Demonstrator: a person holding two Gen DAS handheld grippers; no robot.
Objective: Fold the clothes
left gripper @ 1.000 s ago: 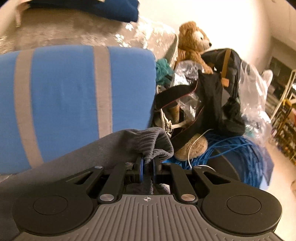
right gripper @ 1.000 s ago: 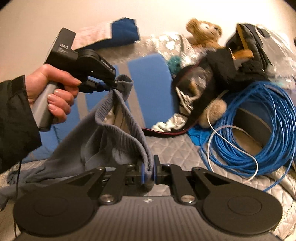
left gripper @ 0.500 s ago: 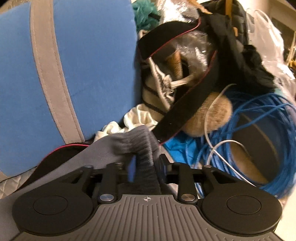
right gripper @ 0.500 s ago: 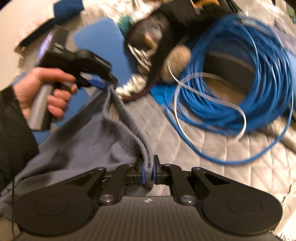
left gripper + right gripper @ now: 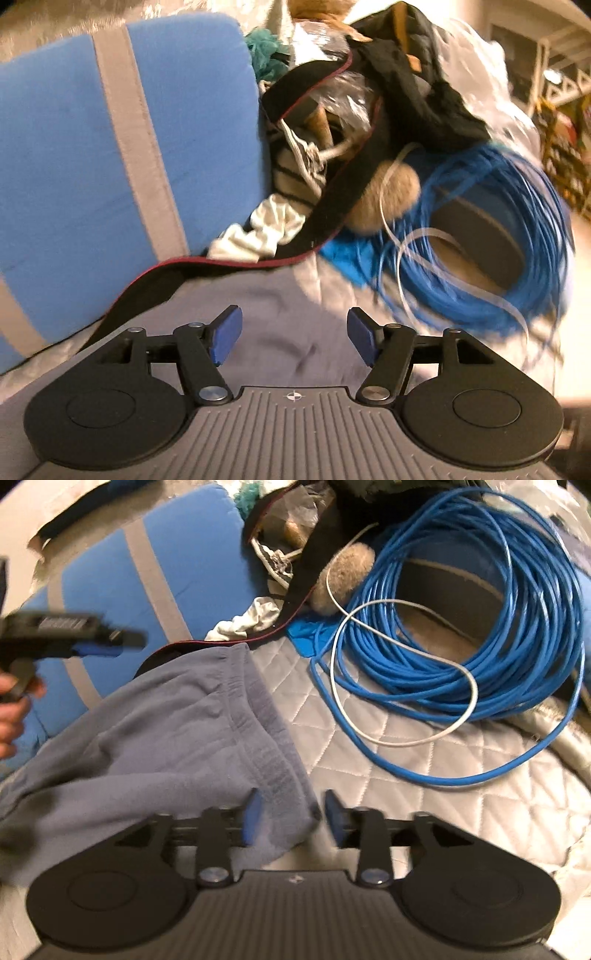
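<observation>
- Tongs first: left gripper (image 5: 293, 338) has its blue pads (image 5: 226, 334) spread apart, nothing pinched; grey garment (image 5: 280, 325) lies flat below the gap
- right gripper (image 5: 291, 821) likewise parted; the waistband corner (image 5: 280, 775) sits between the pads (image 5: 252, 821), but I see no squeeze on it
- both sets of jaws have just been opening; a second ago each was clamped on the ribbed waistband with the cloth hanging in the air between them; now the cloth is down on the quilted mattress (image 5: 424, 786)
- judgement: that is a release after lay-down; the waistband edge is placed, the fold itself not yet made; next grip probably lower on the garment
- outward from the tongs: the garment fills lower left of the right wrist frame, its far waistband corner against the blue pillow (image 5: 173, 565) and the black strap (image 5: 314, 554); blue cable coil (image 5: 480, 602) at upper right, near the cloth but apart from it
- right wrist view only: the whole waistband line, the person's hand (image 5: 13, 709) and the left gripper at mid-left edge, blurred, hovering above the pillow
- left wrist view only: a room shelf (image 5: 554, 74) at far right; the clutter pile up close; very little of the garment's outline
- risk, my read: the coil and the strap crowd the fold space
</observation>
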